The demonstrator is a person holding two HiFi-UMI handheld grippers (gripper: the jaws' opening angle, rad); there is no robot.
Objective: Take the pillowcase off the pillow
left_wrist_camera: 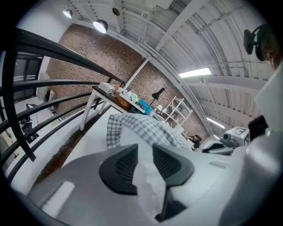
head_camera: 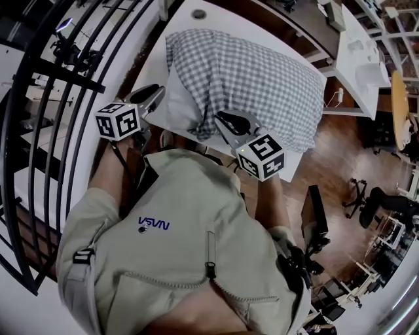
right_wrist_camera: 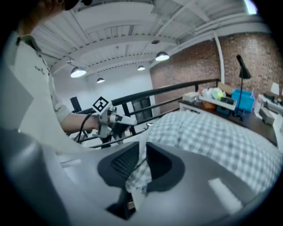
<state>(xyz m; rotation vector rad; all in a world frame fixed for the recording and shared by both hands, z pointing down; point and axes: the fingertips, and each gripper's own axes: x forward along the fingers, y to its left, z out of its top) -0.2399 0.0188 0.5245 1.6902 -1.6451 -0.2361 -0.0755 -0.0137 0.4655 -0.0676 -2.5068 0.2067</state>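
Note:
A pillow in a grey checked pillowcase (head_camera: 262,85) lies on the white table (head_camera: 216,16), and its bare white end (head_camera: 180,108) shows at the near left. My left gripper (head_camera: 152,98) is at that white corner. In the left gripper view, white cloth (left_wrist_camera: 150,185) sits loosely in the gap of the left gripper (left_wrist_camera: 145,161), whose jaws stand slightly apart. My right gripper (head_camera: 232,124) is at the pillowcase's near edge. Its view shows a fold of checked cloth (right_wrist_camera: 139,176) between the slightly parted jaws of the right gripper (right_wrist_camera: 142,159).
A black curved railing (head_camera: 59,98) runs close along the left. Wooden floor (head_camera: 340,150) lies to the right, with another white table (head_camera: 357,52) and an office chair (head_camera: 373,203) beyond. A desk with a blue box (right_wrist_camera: 243,99) stands behind the pillow.

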